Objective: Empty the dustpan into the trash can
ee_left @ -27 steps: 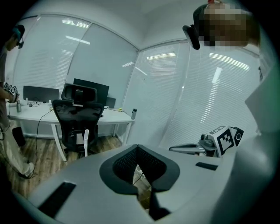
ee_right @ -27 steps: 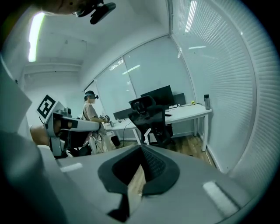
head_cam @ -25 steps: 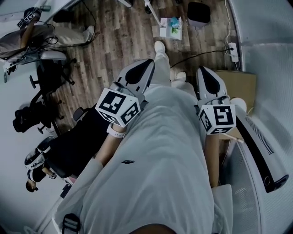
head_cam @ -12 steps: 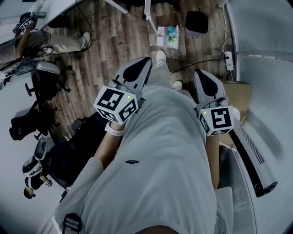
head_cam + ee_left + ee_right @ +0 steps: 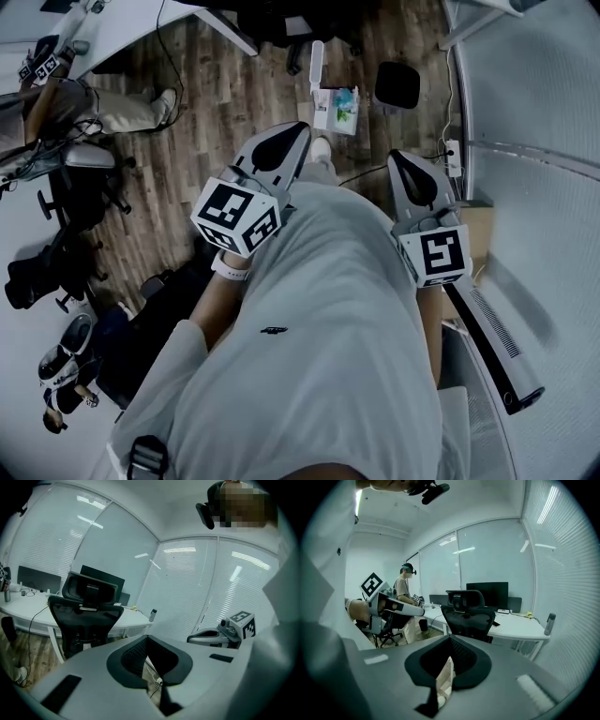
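an office. a black mesh swivel chair (image 5: pixel 468 613) stands at a long white desk (image 5: pixel 520 626) with a flat black monitor (image 5: pixel 487 590). white slatted blinds (image 5: pixel 185 590) line the walls.

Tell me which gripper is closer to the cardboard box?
The right gripper, at the head view's right: the cardboard box sits just beside it, while the left gripper is across the person's body.

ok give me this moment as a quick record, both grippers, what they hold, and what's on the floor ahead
left gripper: shut, empty
right gripper: shut, empty
floor: wood planks
ahead: dark bin; small box of coloured items
right side: cardboard box; power strip
dustpan: cannot pick one out for sure
other person: far left
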